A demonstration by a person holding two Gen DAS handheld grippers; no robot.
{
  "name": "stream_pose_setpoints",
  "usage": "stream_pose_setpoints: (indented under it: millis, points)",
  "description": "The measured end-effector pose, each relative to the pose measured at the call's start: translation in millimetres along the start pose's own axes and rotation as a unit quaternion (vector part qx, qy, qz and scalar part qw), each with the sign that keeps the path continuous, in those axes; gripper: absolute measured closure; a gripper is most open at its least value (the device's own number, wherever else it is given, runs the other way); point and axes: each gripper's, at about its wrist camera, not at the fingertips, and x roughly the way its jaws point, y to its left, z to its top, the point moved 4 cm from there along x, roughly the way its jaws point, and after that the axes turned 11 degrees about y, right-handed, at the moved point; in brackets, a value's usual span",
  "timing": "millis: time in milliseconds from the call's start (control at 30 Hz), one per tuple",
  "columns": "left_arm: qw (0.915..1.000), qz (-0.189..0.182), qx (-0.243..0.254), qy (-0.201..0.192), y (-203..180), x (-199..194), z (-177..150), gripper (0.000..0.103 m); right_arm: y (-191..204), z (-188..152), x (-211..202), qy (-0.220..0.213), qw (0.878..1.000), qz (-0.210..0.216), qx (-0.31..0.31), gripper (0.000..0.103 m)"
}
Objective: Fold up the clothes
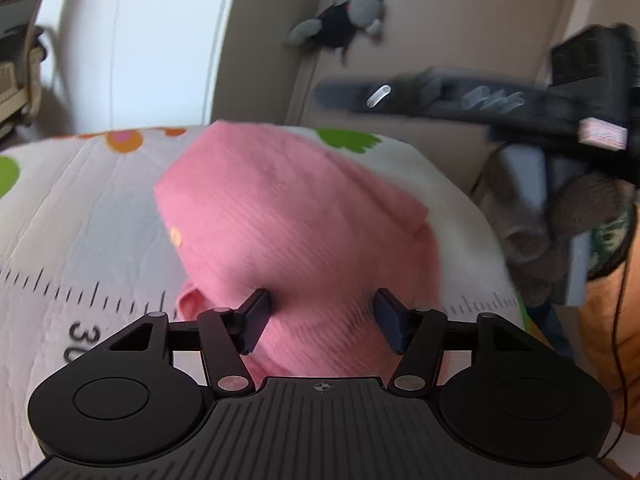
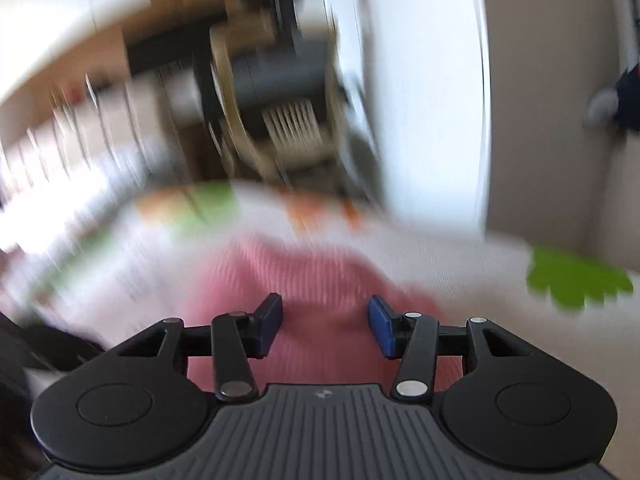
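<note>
- Pink garment (image 1: 288, 216) lies bunched on the flower-printed white cloth (image 1: 80, 216) that covers the work surface. In your left wrist view its long axis runs from upper left, near the far edge of the cloth, down to lower right, ending under your left gripper (image 1: 320, 320).
- Look of it: ribbed pink knit, folded over itself into a rounded heap, with a small yellow-orange mark (image 1: 175, 236) near its left edge and a flap poking out at lower left.
- Your left gripper: jaws partly apart, the garment showing between them; neither pad visibly presses the fabric (no grip that I can see).
- Your right gripper (image 2: 325, 322): jaws likewise partly apart, pink knit (image 2: 312, 280) beneath and between them, nothing clamped.
- In the left view your right gripper (image 1: 500, 108) hangs above the cloth's right edge, held in a gloved hand (image 1: 580, 208); it is smeared.
- Hard to read: the right wrist view is heavily blurred, so the furniture behind the cloth is only shapes. The garment's near end is cut off by the gripper bodies in both views.
- Printed ruler marks (image 1: 88, 292) cross the cloth; a grey soft toy (image 1: 344, 20) hangs on the beige wall behind.
</note>
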Motion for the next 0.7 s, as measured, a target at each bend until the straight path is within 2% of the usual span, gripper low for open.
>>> stream_pose_setpoints:
  millis: [100,200,267,333,367,400,433,500,567,667,700]
  points:
    - [0.9995,0.001,-0.031,-0.008,13,-14,-6,0.022,-9,-6,1,-0.002,1.0,0.005,0.02,0.055]
    - [0.9974,0.019,-0.062,-0.03,36,-30,-5,0.014,-6,-10,-16,-0.011,1.0,-0.014,-0.001,0.054]
    - [0.9941,0.009,-0.099,-0.045,57,-33,0,0.013,2,-19,-30,-0.025,0.998,-0.041,-0.031,0.054]
    - [0.9867,-0.024,-0.151,-0.055,78,-29,5,0.012,18,-31,-52,-0.042,0.995,-0.037,-0.078,0.051]
    - [0.9822,-0.041,-0.175,-0.056,85,-25,7,0.012,28,-38,-65,-0.051,0.993,-0.03,-0.105,0.047]
    - [0.9777,-0.056,-0.195,-0.056,91,-21,7,0.012,38,-45,-75,-0.057,0.99,-0.021,-0.131,0.038]
    - [0.9742,-0.068,-0.209,-0.053,95,-16,7,0.012,48,-54,-82,-0.055,0.986,-0.01,-0.155,0.034]
    - [0.9724,-0.072,-0.217,-0.047,96,-9,5,0.011,67,-73,-90,-0.038,0.979,0.001,-0.203,0.032]
    - [0.973,-0.068,-0.217,-0.041,95,-3,3,0.011,81,-90,-85,-0.016,0.97,-0.015,-0.241,0.031]
    - [0.9727,-0.066,-0.219,-0.04,92,0,0,0.01,88,-102,-63,-0.001,0.963,-0.053,-0.263,0.034]
    - [0.9725,-0.065,-0.22,-0.041,91,-1,-1,0.01,88,-98,-58,-0.005,0.966,-0.057,-0.251,0.049]
